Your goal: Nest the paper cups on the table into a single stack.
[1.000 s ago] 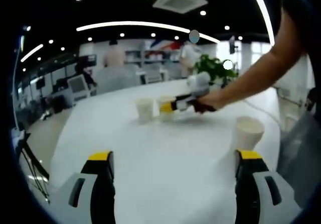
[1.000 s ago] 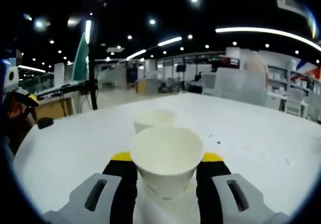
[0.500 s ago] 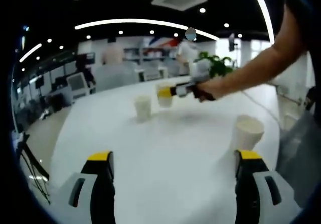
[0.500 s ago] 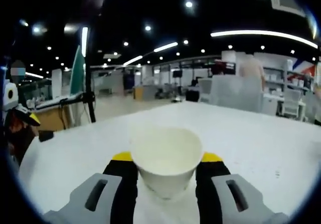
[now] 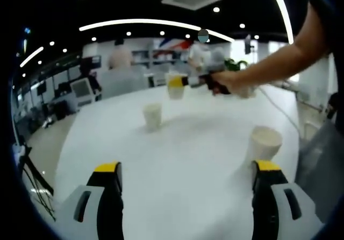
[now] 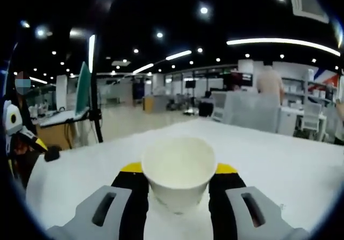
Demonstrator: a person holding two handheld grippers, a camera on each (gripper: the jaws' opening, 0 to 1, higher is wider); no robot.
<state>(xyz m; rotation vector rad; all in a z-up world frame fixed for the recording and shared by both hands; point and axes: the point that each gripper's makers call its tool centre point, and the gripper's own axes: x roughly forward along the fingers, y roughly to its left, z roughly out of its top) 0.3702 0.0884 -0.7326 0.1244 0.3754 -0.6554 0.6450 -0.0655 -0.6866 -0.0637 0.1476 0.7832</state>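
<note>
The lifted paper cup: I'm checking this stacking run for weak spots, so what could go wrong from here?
1. The right gripper holds the white paper cup by its thin wall; a hard squeeze may dent it so it nests badly.
2. The small white paper cup standing mid-table is light and unheld; a misaligned descent could tip it.
3. The left gripper is open and idle beside the near white paper cup, which a careless sweep might topple.

The white worktop (image 5: 177, 159) is seen as smooth and faintly glossy; the cream paper cup (image 6: 178, 171) between grey-and-yellow plastic jaws looks matt.
</note>
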